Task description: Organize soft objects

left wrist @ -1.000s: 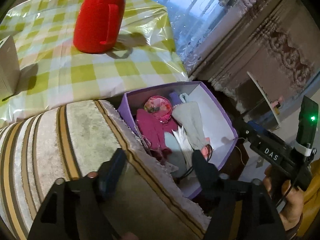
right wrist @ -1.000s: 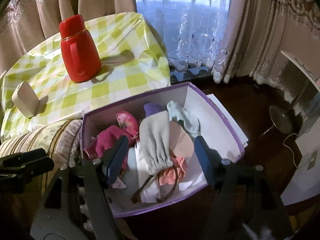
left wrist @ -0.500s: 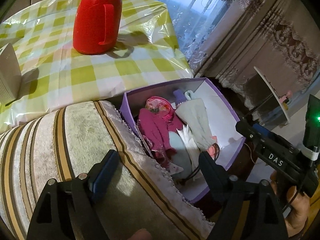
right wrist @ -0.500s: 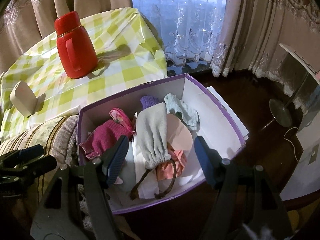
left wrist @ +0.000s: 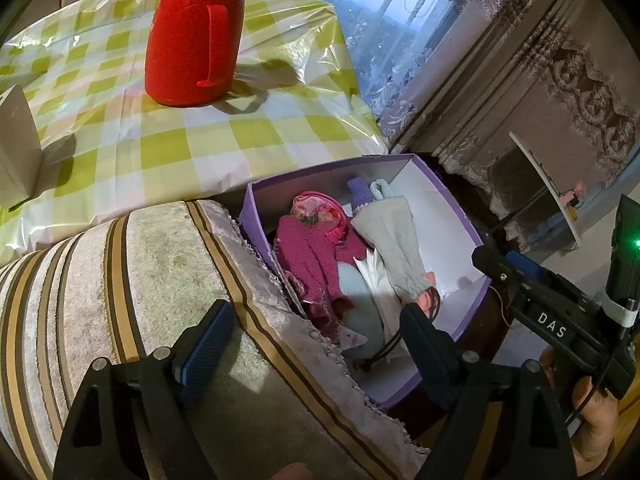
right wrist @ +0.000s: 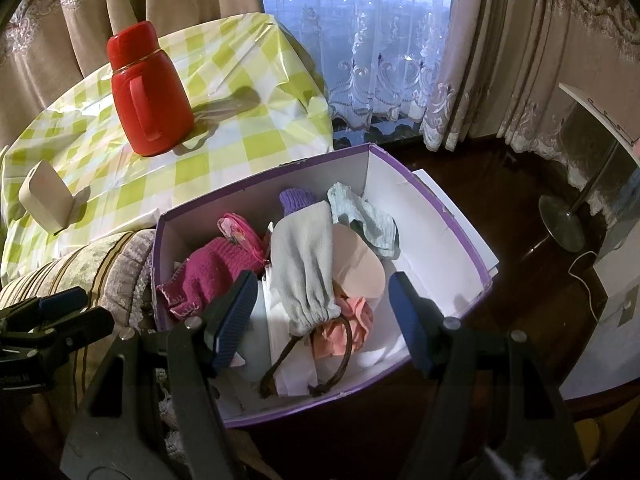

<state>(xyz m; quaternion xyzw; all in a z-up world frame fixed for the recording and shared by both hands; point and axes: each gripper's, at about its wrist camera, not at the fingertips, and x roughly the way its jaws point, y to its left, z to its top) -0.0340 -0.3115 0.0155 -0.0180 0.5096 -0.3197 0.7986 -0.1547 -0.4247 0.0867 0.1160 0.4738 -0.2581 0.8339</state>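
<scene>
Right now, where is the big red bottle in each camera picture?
Left wrist view: the red bottle stands at the top, left of centre, on the checked tablecloth; its top is cut off by the picture's edge.
Right wrist view: the red bottle stands upper left, whole, on the same tablecloth.
Shared landmark: the purple box of soft things sits below and to the right of the bottle in both views.

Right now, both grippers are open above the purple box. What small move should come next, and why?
Probably lower the right gripper onto the grey drawstring pouch. Its jaws are open and empty, and the pouch lies on top of the pile in the purple box, directly between them.
</scene>
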